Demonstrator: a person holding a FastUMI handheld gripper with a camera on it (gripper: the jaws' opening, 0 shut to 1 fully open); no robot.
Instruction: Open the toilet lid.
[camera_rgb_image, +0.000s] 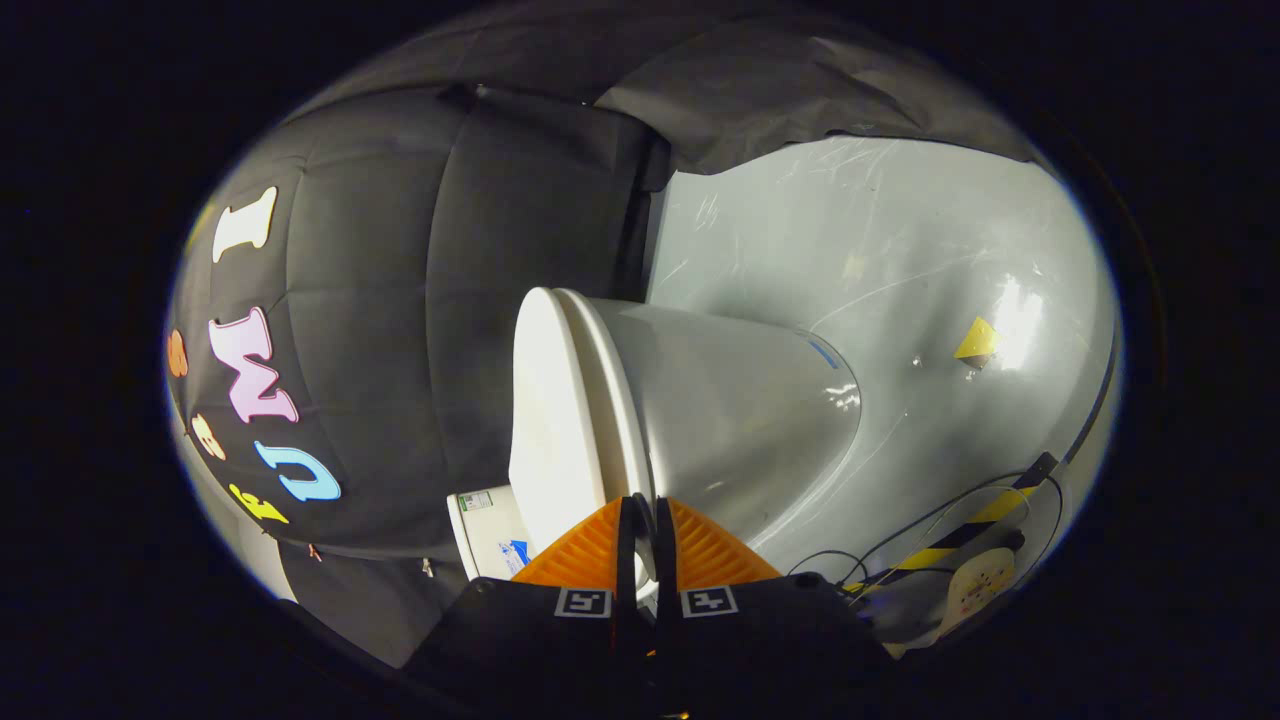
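Observation:
The white toilet (740, 420) appears rolled on its side. Its lid (550, 420) lies flat against the seat and bowl, facing the black cloth wall. My gripper (646, 515) is at the lid's near rim. The two fingers stand almost together, with a thin white strip of the rim pinched between them. The fingertips (628, 520) hide the very edge where lid and seat meet.
The glossy grey floor (900, 250) spreads beyond the bowl and carries a small yellow triangle marker (976, 342). A yellow-and-black striped strip (960, 535), thin cables (900, 540) and a round white device (975, 590) lie beside the toilet. A white labelled part (488, 535) sits behind the lid.

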